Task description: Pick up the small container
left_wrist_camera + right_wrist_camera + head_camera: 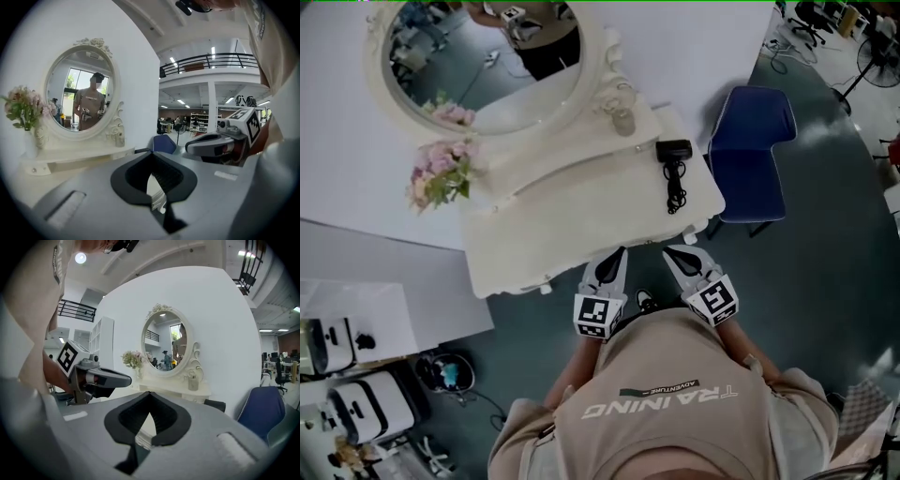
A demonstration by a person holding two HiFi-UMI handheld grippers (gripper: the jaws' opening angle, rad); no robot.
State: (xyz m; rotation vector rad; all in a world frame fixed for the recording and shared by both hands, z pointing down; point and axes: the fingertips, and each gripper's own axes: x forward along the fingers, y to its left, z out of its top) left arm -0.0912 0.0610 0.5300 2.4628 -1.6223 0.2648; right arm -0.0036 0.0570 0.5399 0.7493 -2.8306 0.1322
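Note:
The small container (623, 120) is a glass jar with a lid, standing on the raised shelf of the cream dressing table (581, 206), just right of the oval mirror (483, 56). The same container shows as a small jar (120, 137) in the left gripper view and as a small jar (193, 382) in the right gripper view. My left gripper (617, 251) and right gripper (675, 251) hover side by side at the table's front edge, far short of the container. Both are shut and hold nothing. Their closed tips point at the table in the left gripper (151, 152) and right gripper (149, 393) views.
A black corded device (674, 155) lies on the tabletop's right side. Pink flowers in a vase (441, 173) stand at the left end of the shelf. A blue chair (750, 150) sits right of the table. Boxes and clutter (366, 394) lie on the floor at the left.

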